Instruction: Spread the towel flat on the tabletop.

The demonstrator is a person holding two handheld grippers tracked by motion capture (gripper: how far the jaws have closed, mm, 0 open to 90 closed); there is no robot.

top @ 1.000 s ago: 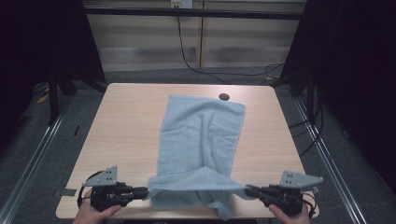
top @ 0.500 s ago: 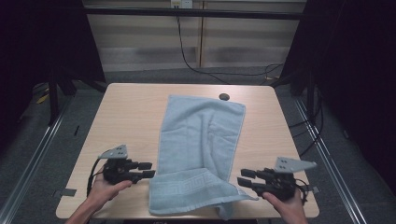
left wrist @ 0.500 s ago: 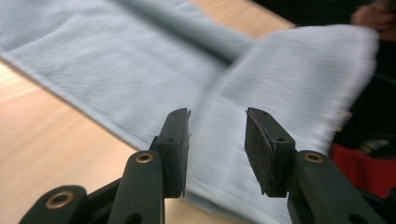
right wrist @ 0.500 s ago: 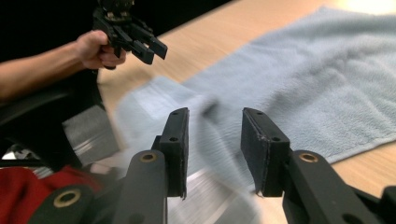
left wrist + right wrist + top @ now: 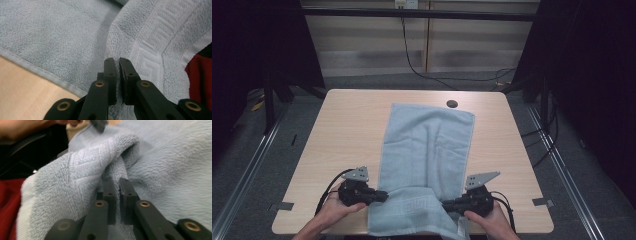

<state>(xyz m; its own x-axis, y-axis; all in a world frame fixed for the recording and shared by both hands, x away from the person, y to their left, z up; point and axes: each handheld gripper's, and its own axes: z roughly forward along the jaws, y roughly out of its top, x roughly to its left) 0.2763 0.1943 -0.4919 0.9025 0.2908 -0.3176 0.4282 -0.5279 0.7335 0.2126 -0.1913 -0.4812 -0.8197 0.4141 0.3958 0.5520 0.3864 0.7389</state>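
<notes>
At the near edge of the worktop (image 5: 337, 130), two hands come in from below, each holding a pair of tongs. The left tongs (image 5: 384, 196) sit at the left side of the light blue towel (image 5: 427, 145), and in the left gripper view their jaws are pressed together on a pinch of the towel's patterned border (image 5: 147, 62), with terry cloth bunched between them. The right tongs (image 5: 444, 204) meet the towel from the opposite side; in the right gripper view the jaws are likewise squeezed onto a raised fold of cloth (image 5: 110, 152), the woven band draping over to the left of them. Between the two tongs, the towel's near end is doubled back over itself, forming a folded strip across the front of the worktop. Beyond the fold, the rest of the towel lies flat, stretching away along the middle of the worktop. Just past its far right corner is a small dark round hole (image 5: 452, 104) in the worktop surface.
</notes>
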